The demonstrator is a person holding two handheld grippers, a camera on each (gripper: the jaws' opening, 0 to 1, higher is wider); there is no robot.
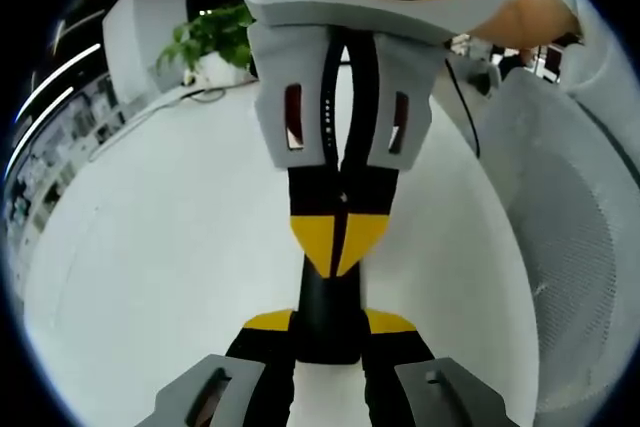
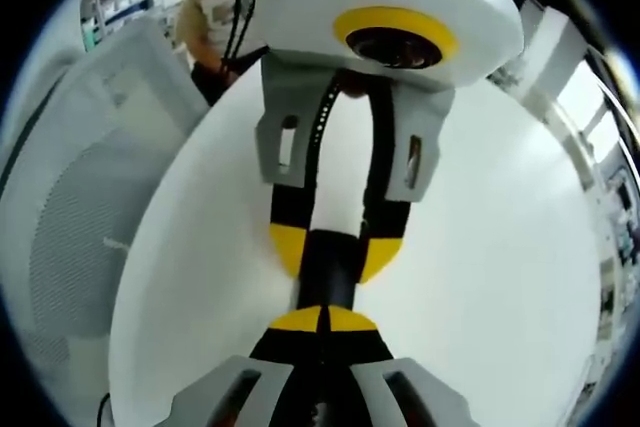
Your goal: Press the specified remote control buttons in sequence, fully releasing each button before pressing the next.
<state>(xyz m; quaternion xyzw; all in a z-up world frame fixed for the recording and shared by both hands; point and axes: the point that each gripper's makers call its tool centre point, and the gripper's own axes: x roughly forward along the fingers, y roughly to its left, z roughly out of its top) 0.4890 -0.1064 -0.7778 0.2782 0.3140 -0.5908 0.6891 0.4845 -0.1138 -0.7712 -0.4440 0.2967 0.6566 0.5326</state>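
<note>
A black remote control (image 1: 328, 299) is held end-on between the yellow-tipped jaws of my left gripper (image 1: 330, 323), which is shut on it above a white table (image 1: 180, 227). My right gripper (image 1: 340, 247) comes in from the top of the left gripper view, its jaws shut, with its tips meeting the remote's far part. In the right gripper view my right gripper (image 2: 322, 319) has its yellow tips together, right against the remote (image 2: 330, 265), and the left gripper (image 2: 333, 252) clamps the remote from both sides. The remote's buttons are hidden.
A grey mesh chair (image 1: 570, 237) (image 2: 80, 217) stands beside the white table (image 2: 480, 247). At the table's far edge sit a potted plant (image 1: 215, 37) and a thin black cable (image 1: 462, 107). A person (image 2: 215, 7) is beyond the table.
</note>
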